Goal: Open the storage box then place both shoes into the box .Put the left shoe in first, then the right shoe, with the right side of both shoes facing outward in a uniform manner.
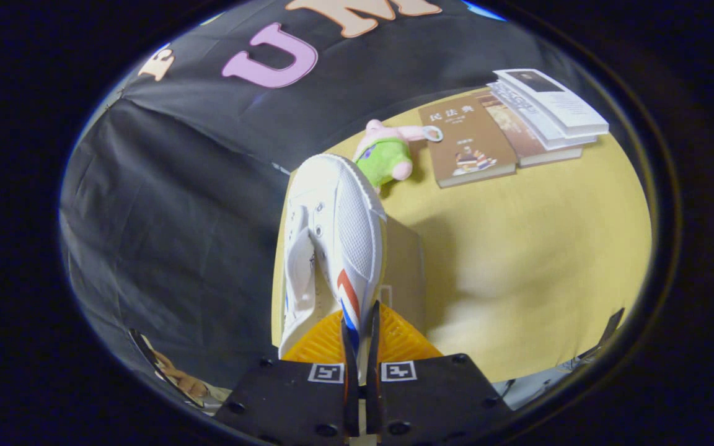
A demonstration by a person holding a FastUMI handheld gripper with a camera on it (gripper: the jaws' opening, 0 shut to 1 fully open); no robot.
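Observation:
A white canvas shoe (332, 248) with red and blue stripes on its side hangs in the air, toe pointing away from me. My gripper (362, 334) is shut on the shoe's side wall near the heel, both fingers pressed close together on the fabric. Under the shoe's heel shows an orange ribbed surface (394, 344), which I cannot identify for sure. The shoe hangs over the near left corner of a yellow table (518, 248).
Beyond the shoe's toe lies a pink and green plush toy (388, 155). A brown book (468, 145) and a stack of books (543, 114) lie further back on the table. The black cloth wall hangs behind and to the left.

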